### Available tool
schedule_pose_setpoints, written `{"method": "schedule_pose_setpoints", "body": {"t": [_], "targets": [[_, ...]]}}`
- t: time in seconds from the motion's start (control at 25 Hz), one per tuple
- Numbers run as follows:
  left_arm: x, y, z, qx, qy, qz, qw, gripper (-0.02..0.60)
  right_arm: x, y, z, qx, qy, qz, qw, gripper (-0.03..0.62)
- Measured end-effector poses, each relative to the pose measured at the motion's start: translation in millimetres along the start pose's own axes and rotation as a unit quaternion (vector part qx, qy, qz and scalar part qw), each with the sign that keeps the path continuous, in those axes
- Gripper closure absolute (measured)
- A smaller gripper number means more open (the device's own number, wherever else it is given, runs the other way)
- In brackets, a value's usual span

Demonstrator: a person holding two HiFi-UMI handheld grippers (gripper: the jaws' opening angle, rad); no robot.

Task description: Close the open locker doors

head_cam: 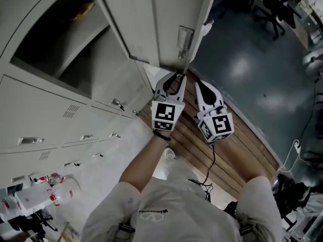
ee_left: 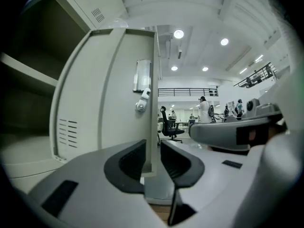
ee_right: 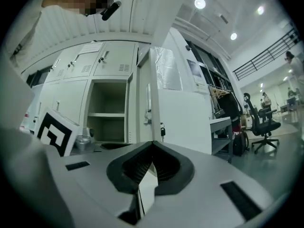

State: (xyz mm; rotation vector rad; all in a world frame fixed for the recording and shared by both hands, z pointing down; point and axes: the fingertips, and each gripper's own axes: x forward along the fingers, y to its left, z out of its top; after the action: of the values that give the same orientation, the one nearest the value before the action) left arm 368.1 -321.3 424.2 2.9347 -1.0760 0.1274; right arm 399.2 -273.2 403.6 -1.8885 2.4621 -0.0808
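Head view, left gripper (head_cam: 180, 76) level, fingers (ee_left: 129, 161) slightly apart around locker door (head_cam: 170, 24) edge, right gripper (head_cam: 197, 82) beside it, fingers (ee_right: 167, 167) together.

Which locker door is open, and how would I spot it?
Look at the bank of grey lockers. Beside its open, shelved compartment one door swings out into the room. Unlike the shut doors flush around it, it shows its inner face with vent slots, and its edge sits between the left hand-held gripper's jaws.

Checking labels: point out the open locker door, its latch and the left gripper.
open locker door (ee_left: 104, 80): left gripper view, flat face.
latch (ee_left: 141, 101): left gripper view, knob.
left gripper (head_cam: 179, 77): head view, between fingertips.
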Motion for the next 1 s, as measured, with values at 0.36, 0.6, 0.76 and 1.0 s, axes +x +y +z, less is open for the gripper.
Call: {"method": "schedule_pose_setpoints", "body": {"t": [0.36, 0.6, 0.76, 1.0], "targets": [[40, -4, 2, 0.025, 0.023, 0.027, 0.9991, 0.532, -11, -7, 27, -0.03, -0.026, 0.018, 0.999, 0.583], [-3, -10, 3, 0.002, 0.003, 0.004, 1.0, 0.538, -14, 12, 63, -0.007, -0.059, 0.084, 0.995, 0.583], [-66, -5, 3, 0.003, -0.023, -0.023, 0.9995, 0.531, -12, 53, 84, 0.008, -0.071, 0.186, 0.98, 0.521], [-146, 27, -2, 0.015, -0.021, -0.043, 0.9987, 0.522, 3, 137, 108, -0.003, -0.074, 0.308, 0.948, 0.453]]}}
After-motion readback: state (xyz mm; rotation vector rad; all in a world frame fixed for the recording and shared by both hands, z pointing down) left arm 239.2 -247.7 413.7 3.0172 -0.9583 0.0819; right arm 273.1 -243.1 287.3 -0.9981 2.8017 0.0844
